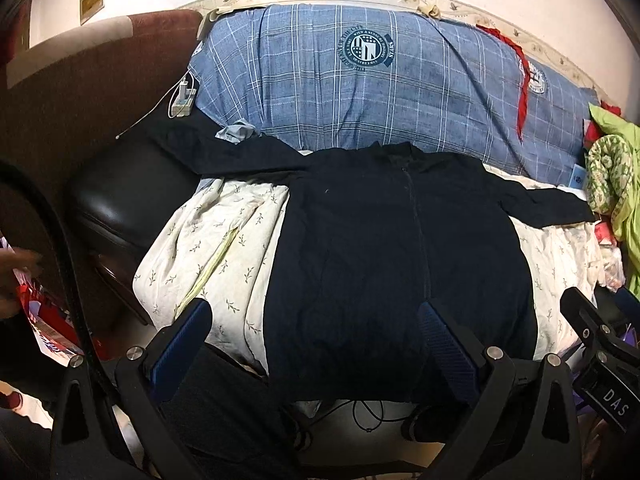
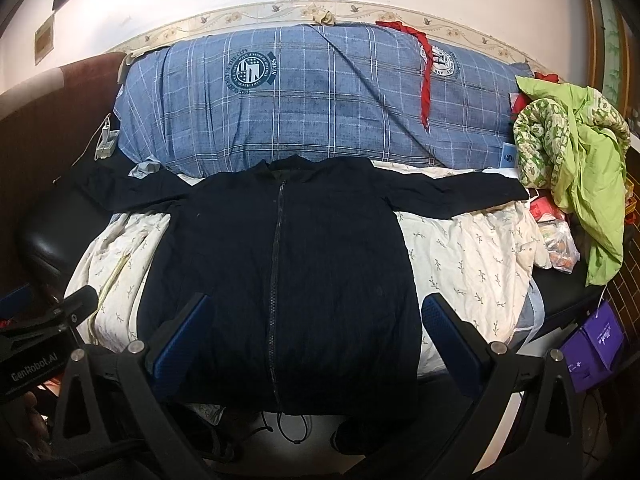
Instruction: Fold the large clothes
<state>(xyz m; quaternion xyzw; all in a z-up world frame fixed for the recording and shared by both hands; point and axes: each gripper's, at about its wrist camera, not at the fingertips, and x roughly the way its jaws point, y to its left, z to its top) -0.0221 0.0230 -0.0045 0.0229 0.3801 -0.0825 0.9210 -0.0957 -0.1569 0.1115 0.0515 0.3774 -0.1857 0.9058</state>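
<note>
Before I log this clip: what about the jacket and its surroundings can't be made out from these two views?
- Jacket hem: both views, the bed edge and gripper bodies cover it.
- Left sleeve cuff: both views, lost against the dark armrest.
- Logo text on the blue blanket: too small.
- Contents of the plastic bag: right wrist view, blurred.

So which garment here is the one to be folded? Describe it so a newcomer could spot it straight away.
Find the blue plaid quilt along the wall; just in front of it, on the cream leaf-print sheet, lies the dark navy jacket. It is spread flat, zipped, sleeves out, unlike the crumpled green clothes beside it.
</note>
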